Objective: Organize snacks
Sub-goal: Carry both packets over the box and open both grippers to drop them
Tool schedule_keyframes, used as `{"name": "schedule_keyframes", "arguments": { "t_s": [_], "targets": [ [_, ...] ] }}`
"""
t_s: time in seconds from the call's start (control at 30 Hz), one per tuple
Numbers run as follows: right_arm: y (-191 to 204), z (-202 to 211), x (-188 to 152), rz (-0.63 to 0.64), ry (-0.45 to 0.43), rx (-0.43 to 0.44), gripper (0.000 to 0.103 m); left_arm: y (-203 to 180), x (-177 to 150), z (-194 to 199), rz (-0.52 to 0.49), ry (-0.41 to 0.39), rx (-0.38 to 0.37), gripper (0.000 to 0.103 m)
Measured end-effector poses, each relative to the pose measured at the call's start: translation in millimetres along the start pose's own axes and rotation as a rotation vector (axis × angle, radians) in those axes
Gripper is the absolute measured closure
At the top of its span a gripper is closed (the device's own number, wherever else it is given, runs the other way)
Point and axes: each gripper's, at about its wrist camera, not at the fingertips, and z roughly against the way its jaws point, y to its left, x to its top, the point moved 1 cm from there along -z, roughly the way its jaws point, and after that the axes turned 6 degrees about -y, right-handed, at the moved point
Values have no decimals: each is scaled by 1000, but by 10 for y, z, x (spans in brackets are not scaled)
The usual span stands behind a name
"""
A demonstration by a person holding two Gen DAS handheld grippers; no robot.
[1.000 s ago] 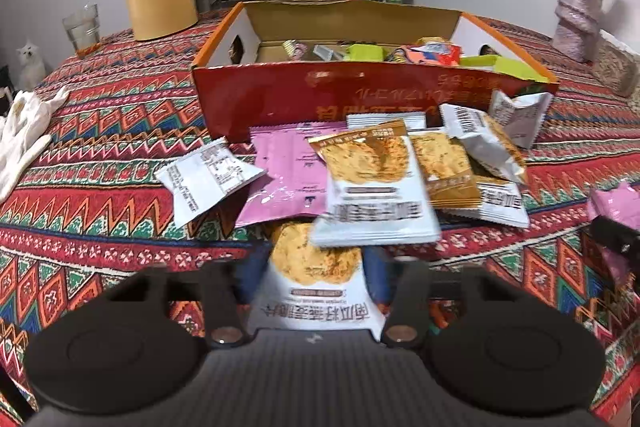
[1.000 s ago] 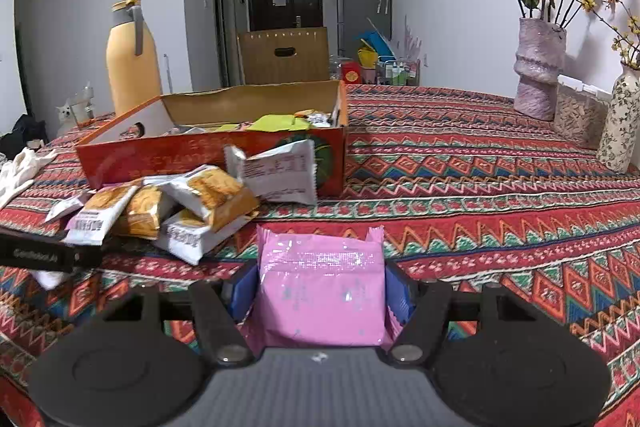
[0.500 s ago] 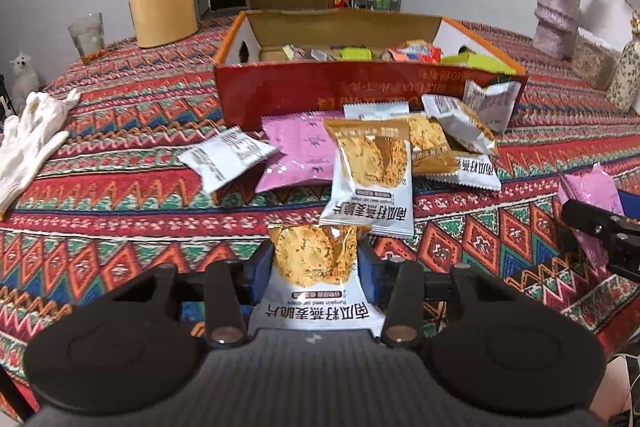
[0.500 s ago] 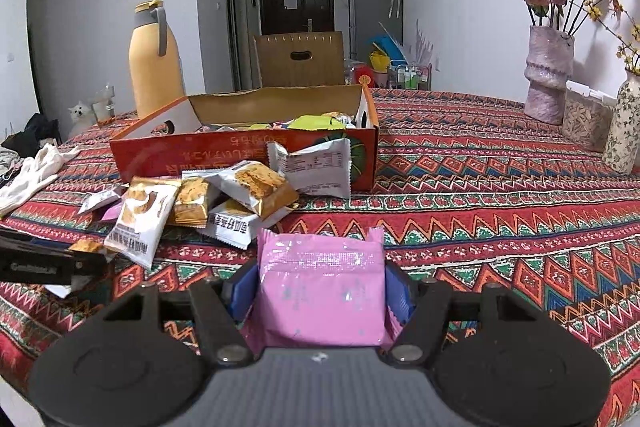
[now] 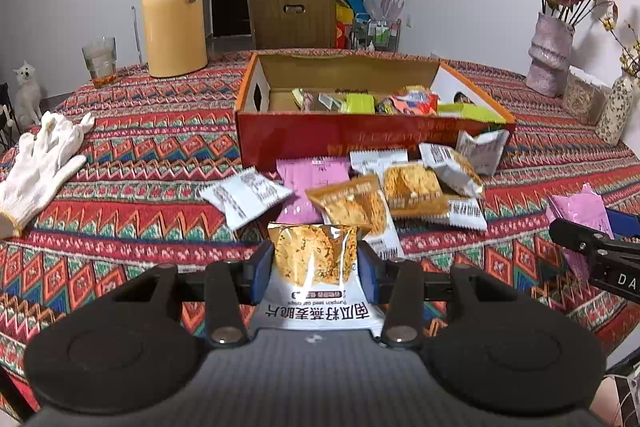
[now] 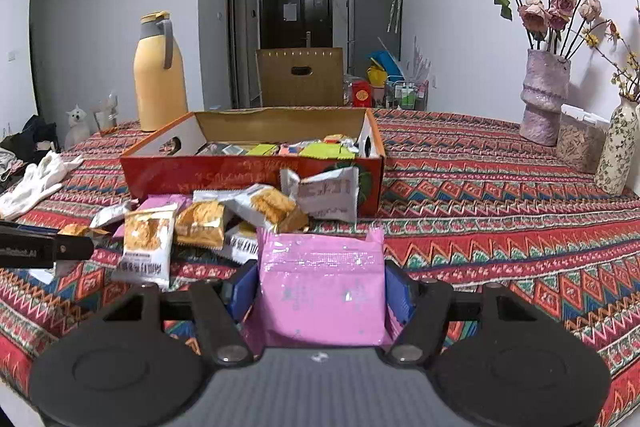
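Note:
My left gripper (image 5: 316,263) is shut on an orange-and-white oat crisp packet (image 5: 316,267), held above the table in front of the snack pile. My right gripper (image 6: 320,283) is shut on a pink packet (image 6: 320,291), also lifted; it shows at the right of the left wrist view (image 5: 580,215). A red open box (image 5: 360,135) with several snacks inside stands behind the pile, also seen in the right wrist view (image 6: 248,171). Several loose packets (image 5: 360,187) lie in front of the box on the patterned tablecloth.
A yellow thermos (image 5: 172,11) and a glass (image 5: 100,61) stand at the back left. White gloves (image 5: 40,163) lie at the left. Flower vases (image 6: 546,95) and a jar (image 6: 580,147) stand at the right. A brown chair (image 5: 292,17) is behind the table.
Both grippers have risen and pulled back from the pile with their packets; the box and pile look farther off and lower.

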Motion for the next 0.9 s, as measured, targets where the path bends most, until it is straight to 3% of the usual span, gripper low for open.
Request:
{"name": "schedule_keyframes", "arguments": {
  "t_s": [0.9],
  "targets": [
    [137, -791, 779, -45, -76, 48, 38, -109, 975, -536, 16, -117, -5, 58]
  ]
}}
